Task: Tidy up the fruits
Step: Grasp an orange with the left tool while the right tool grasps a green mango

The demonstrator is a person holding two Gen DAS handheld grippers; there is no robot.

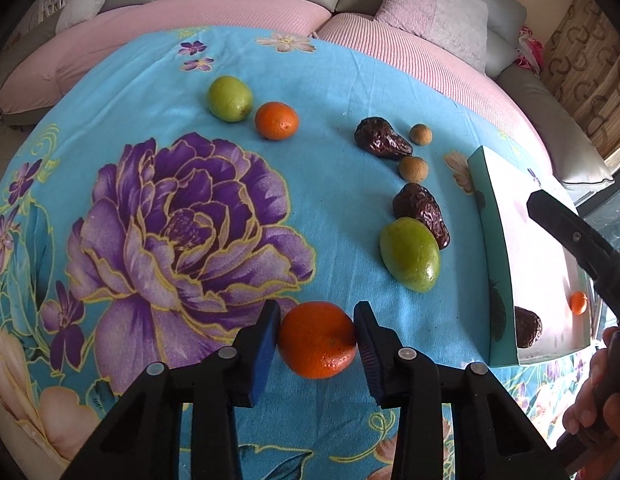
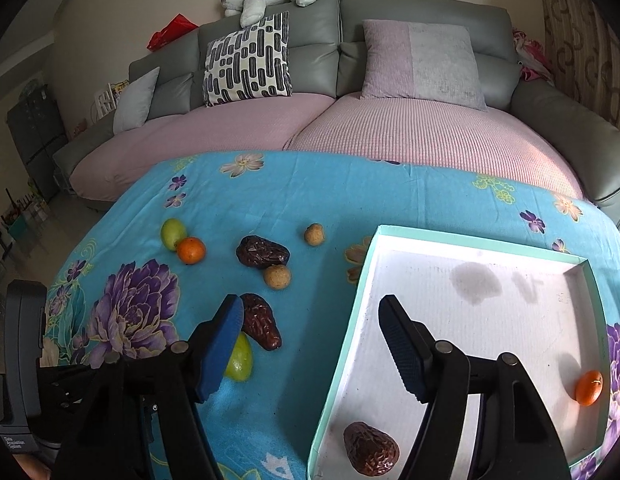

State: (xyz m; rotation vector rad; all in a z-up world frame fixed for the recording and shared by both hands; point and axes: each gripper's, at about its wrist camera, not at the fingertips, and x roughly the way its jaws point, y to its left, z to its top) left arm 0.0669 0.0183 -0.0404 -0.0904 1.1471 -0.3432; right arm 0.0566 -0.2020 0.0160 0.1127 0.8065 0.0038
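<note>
An orange (image 1: 317, 339) on the floral-clothed counter (image 1: 342, 80) is flanked by the left tool's (image 1: 316, 334) blue pads, touching both sides. The right tool (image 2: 310, 322) is held spread, empty, over the tray's (image 2: 342, 344) left rim.

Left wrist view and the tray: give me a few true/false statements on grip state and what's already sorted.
1. The left gripper has its pads against an orange. True.
2. The right gripper holds a date. False: it is open and empty, above the tray's left edge.
3. The tray holds one date and one small orange. True.
4. Both green fruits are in the tray. False: both lie on the blue cloth.
</note>
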